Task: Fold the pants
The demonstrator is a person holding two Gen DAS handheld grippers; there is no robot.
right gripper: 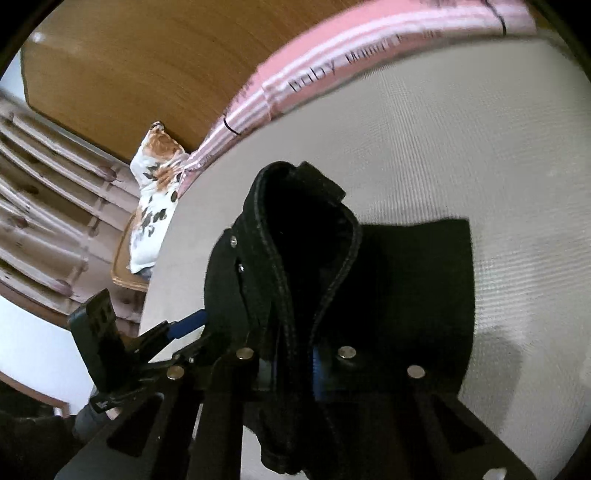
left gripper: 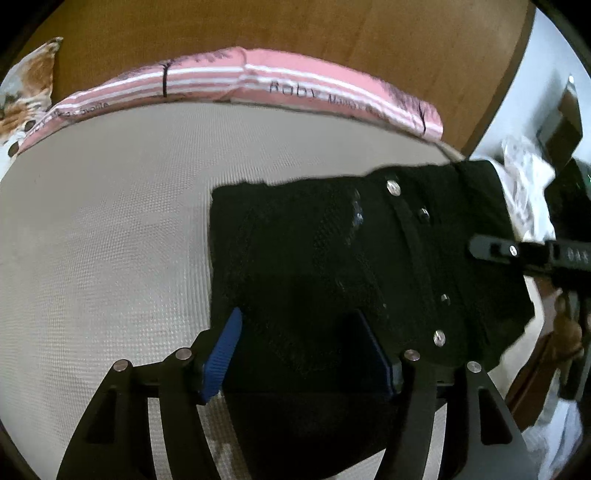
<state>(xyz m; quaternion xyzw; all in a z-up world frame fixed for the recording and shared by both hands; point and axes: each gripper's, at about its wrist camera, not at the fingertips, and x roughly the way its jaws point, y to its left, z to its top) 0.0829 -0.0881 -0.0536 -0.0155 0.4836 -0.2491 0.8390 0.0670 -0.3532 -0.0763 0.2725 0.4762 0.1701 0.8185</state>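
The black pants [left gripper: 332, 251] lie folded on a grey woven mat [left gripper: 110, 240]. Metal buttons and rivets [left gripper: 393, 187] mark the waist end at the right. My left gripper [left gripper: 295, 332] is open, its blue pads [left gripper: 221, 354] spread wide just above the near edge of the pants, holding nothing. In the right wrist view my right gripper [right gripper: 295, 358] is shut on the waistband of the pants [right gripper: 295, 236], which stands lifted in a fold above the flat part [right gripper: 413, 280]. The right gripper also shows in the left wrist view [left gripper: 517, 251] at the waist edge.
A pink striped blanket [left gripper: 258, 77] borders the mat's far edge, against a wooden headboard [left gripper: 258, 26]. A patterned white and orange pillow [right gripper: 155, 192] lies at the corner. A slatted wooden frame [right gripper: 44, 221] stands beyond the bed. The left gripper [right gripper: 177, 328] shows at the mat's edge.
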